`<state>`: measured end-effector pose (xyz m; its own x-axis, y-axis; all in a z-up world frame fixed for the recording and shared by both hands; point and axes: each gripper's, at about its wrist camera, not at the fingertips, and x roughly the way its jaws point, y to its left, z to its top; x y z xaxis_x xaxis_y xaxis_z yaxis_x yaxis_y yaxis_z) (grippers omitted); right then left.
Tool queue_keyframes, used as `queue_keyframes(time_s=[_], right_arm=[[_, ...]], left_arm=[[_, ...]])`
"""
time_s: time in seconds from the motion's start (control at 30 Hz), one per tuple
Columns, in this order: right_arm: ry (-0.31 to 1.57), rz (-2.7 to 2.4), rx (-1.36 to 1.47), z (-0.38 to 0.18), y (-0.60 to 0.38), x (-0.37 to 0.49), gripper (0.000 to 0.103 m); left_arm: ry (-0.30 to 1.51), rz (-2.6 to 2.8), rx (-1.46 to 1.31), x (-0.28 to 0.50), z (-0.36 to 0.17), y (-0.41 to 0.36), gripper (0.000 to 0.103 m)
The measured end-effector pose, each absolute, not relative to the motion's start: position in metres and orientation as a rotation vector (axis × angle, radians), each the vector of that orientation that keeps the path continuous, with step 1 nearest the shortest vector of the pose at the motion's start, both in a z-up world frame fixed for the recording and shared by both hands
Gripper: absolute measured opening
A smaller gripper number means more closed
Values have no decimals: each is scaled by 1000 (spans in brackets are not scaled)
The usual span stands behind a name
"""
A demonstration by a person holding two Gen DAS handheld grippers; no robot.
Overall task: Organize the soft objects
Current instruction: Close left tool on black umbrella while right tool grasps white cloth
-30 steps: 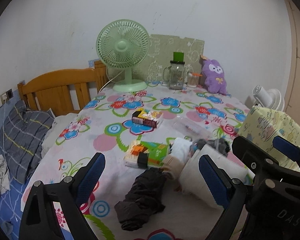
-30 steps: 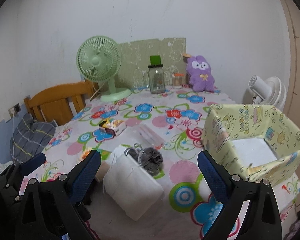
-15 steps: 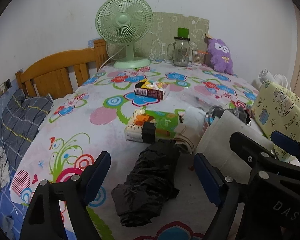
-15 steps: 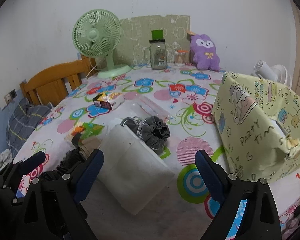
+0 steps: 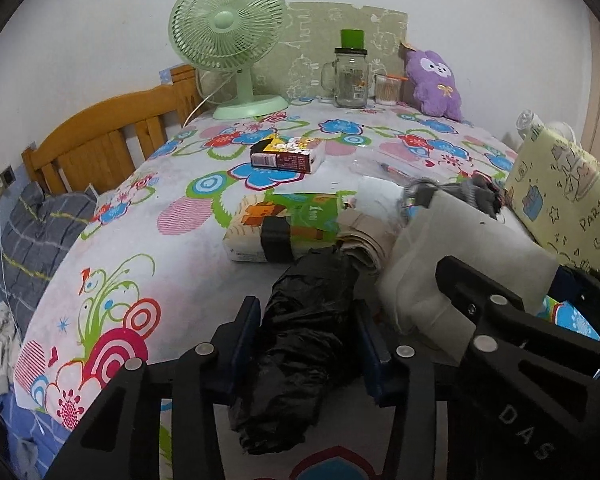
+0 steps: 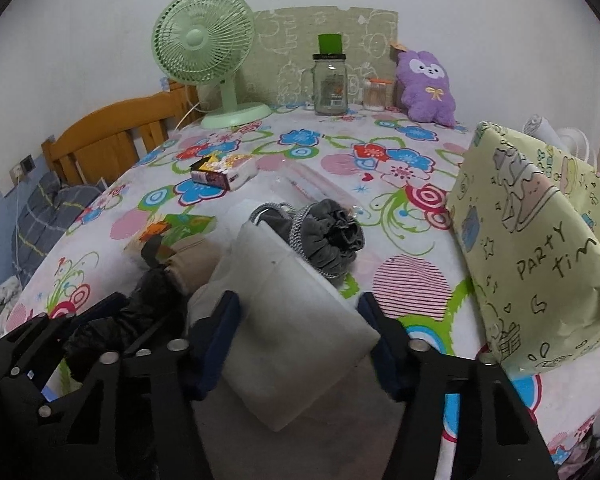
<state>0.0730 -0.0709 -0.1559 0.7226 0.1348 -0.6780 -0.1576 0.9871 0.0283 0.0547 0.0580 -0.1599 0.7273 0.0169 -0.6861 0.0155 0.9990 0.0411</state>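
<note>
A table (image 5: 204, 280) covered in a flowered cloth fills both views, its near and left edges dropping to a wooden bed frame (image 5: 100, 148) and a grey plaid bundle (image 5: 32, 232). The left half of the cloth is mostly bare; the middle and right are crowded. The left gripper (image 5: 306, 346) has just been closing, and its blue pads now press both sides of a crumpled black bag (image 5: 300, 344) lying near the front edge. The right gripper (image 6: 300, 336) has also just been closing around a folded white cloth (image 6: 296, 320); its left pad touches the cloth, but whether the right pad touches cannot be told. Just beyond the white cloth lies a rolled grey garment (image 6: 328, 236), with a beige fold (image 5: 364, 236) and a green packet (image 5: 284, 224) beside the bag. A yellow cartoon-print box (image 6: 540, 248) stands at the right, close to the right gripper; neither view shows inside it. Along the back wall stand a green fan (image 5: 228, 36), a glass jar (image 5: 350, 76), a smaller cup (image 5: 386, 88) and a purple plush (image 5: 436, 84). Only the left view shows the bag's whole length; only the right view shows the box's broad side.
</note>
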Motion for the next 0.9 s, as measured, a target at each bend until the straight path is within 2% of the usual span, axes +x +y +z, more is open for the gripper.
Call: queue_keyframes(time_s=[0.03,0.1,0.2,0.47,0.9], right_arm=[[739,163,-41,-156,-70,72,49],[735,177,-46,-155,-70,71,35],[747,211,-34,-155,-69,73,26],[710,229,-31,-141,-69,69,20],[673,185,-38,-111,-76,69,19]], left_arm=[[755,-1,49,54,-160,56,45],[754,-13,48,54,-159,55,44],[755,-15,53,54,-157,53,44],[722,-6,52,50,-143,52,43],[674,-16,23,53,-116,48,43]])
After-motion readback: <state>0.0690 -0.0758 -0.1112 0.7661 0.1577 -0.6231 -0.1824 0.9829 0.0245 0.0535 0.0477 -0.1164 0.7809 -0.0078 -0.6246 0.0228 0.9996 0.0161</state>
